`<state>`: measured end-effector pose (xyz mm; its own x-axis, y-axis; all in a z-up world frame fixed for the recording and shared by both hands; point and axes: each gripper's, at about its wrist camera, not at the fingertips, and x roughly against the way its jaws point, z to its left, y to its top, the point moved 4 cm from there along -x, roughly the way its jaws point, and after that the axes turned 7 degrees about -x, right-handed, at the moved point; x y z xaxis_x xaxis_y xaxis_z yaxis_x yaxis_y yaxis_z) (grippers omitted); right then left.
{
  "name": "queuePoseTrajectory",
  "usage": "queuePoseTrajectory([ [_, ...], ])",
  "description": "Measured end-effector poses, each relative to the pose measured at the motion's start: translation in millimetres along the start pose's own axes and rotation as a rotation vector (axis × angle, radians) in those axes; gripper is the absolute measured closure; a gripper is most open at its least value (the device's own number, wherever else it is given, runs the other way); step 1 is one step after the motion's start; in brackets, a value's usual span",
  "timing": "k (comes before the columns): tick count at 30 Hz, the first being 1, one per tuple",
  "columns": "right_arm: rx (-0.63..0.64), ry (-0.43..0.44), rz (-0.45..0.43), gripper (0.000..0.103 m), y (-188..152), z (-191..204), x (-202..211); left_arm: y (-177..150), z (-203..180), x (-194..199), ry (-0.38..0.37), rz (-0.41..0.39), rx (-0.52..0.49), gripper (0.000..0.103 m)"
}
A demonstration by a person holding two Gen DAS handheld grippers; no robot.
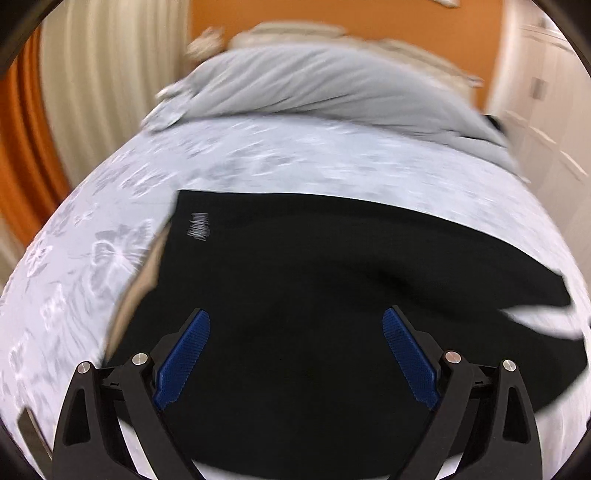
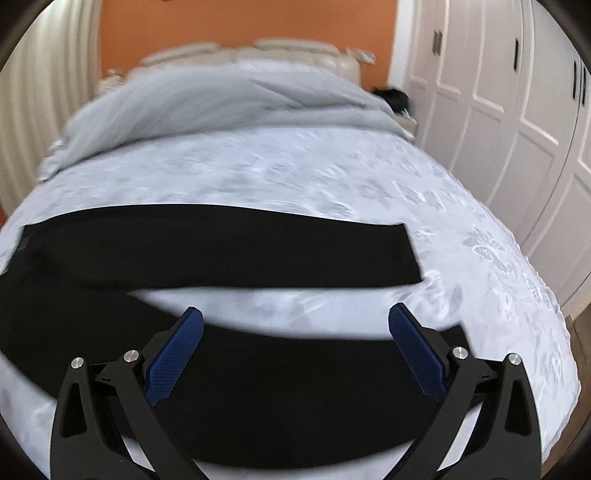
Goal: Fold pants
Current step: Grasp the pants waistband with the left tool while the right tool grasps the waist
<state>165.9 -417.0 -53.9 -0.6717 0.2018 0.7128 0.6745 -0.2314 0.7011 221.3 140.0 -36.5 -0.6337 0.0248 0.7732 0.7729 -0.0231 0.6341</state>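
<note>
On the pale floral bedspread [image 2: 332, 177] your black fabric pants [image 2: 221, 251] lie flat with legs splayed, both the left gripper [image 1: 296, 325] and right gripper [image 2: 295, 325] spread wide and empty, so I'd guess you're at the very start: grab the near leg and fold it over the far one.

The left gripper [image 1: 296, 317] hangs over the black pants [image 1: 332, 295] with its jaws spread wide, both blue pads [image 1: 184, 354] clear of the cloth and nothing between them. The pants lie spread on a pale flowered bedspread [image 1: 258, 162], their upper left corner square and marked with a small light logo [image 1: 199, 227], while at the right a wedge of bedspread shows between two dark parts of the cloth. Beyond them a grey duvet [image 1: 314, 88] is heaped toward the head of the bed, with an orange wall [image 1: 332, 18] behind, a ribbed cream curtain [image 1: 107, 74] at left and white cupboard doors [image 1: 546, 110] at right; the whole view is blurred.
</note>
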Motion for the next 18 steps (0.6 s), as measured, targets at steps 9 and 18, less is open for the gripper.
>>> queuePoseTrajectory([
  [9, -0.241, -0.090, 0.127, 0.005, 64.3, -112.4, -152.4, 73.1, 126.3, -139.1, 0.010, 0.126, 0.351, 0.010],
  [18, -0.297, -0.096, 0.159, 0.009, 74.2, -116.8, -220.4, 89.9, 127.4, -202.9, 0.157, 0.109, 0.317, 0.007],
])
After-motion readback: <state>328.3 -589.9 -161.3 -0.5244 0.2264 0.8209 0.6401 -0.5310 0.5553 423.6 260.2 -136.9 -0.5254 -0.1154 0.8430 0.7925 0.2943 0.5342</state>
